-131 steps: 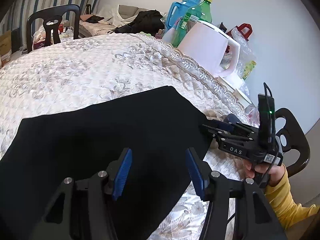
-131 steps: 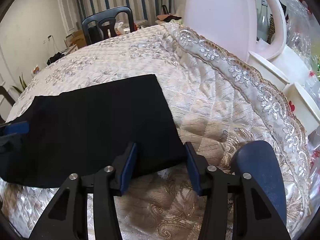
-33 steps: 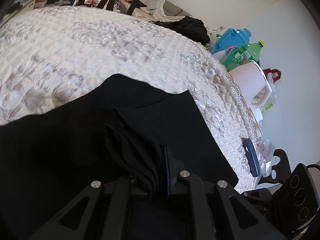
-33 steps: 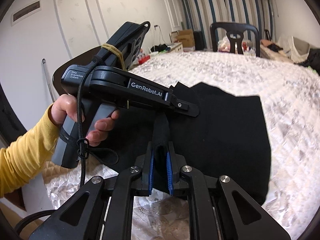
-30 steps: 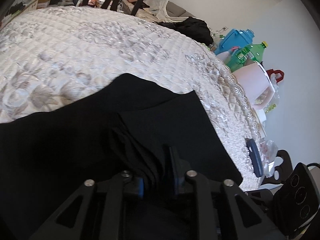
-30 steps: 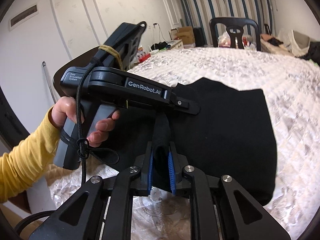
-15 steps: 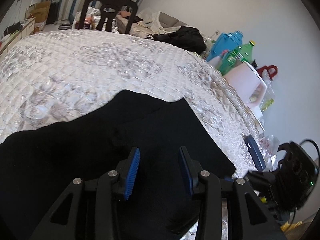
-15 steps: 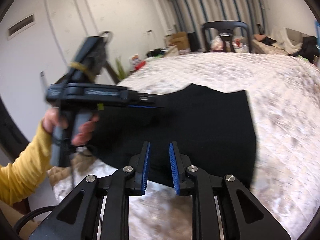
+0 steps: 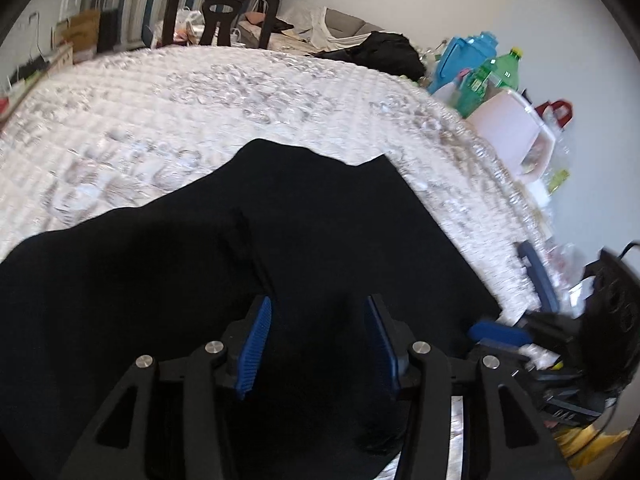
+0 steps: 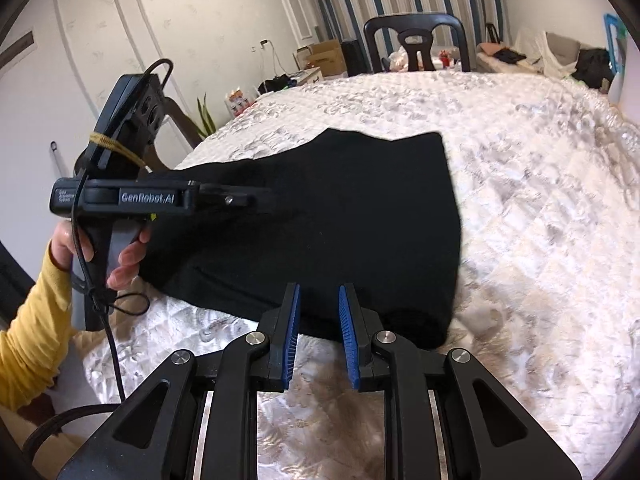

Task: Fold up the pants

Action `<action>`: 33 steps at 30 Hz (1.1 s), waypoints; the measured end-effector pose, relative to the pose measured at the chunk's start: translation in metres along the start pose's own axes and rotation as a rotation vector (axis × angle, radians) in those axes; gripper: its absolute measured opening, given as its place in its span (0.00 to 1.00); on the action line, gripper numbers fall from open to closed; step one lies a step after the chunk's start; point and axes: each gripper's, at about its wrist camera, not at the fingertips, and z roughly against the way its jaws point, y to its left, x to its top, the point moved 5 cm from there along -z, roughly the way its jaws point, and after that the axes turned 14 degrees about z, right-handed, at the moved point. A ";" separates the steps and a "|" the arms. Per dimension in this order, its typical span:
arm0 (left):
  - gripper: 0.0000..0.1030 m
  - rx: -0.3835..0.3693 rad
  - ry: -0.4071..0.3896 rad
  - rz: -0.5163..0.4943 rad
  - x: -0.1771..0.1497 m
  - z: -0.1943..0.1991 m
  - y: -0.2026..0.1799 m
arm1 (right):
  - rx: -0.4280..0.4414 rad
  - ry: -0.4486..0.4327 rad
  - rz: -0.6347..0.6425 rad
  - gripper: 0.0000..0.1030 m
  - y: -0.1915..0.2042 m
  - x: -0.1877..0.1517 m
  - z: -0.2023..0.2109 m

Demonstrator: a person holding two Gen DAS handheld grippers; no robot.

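the black pants point(image 10: 320, 216) lie folded, limp on the quilted counter point(image 10: 540, 208); your left tongs point(image 9: 316, 344) are opening, empty, right tongs point(image 10: 318, 330) narrow, empty. soft cloth: pinch its near edge.

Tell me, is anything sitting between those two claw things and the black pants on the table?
Nothing visible. The black pants lie bare on the quilted tablecloth. The left gripper, its jaws opening with no cloth pinched, hangs directly over them; the right gripper is open at their near edge.
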 end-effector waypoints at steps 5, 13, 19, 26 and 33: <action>0.50 0.102 -0.044 -0.066 -0.006 0.000 -0.003 | -0.079 -0.003 0.029 0.24 -0.003 0.001 -0.002; 0.52 0.182 -0.083 -0.122 -0.011 0.000 -0.007 | -0.107 0.047 0.072 0.25 0.005 -0.012 0.000; 0.52 0.210 -0.096 -0.140 -0.011 0.002 -0.006 | -0.141 0.013 0.116 0.25 0.007 -0.008 0.023; 0.54 0.245 -0.125 -0.168 -0.008 0.007 -0.007 | -0.228 -0.022 0.054 0.25 -0.019 0.007 0.026; 0.54 0.241 -0.150 -0.199 0.004 0.008 -0.018 | -0.204 0.093 -0.029 0.44 -0.039 -0.010 -0.004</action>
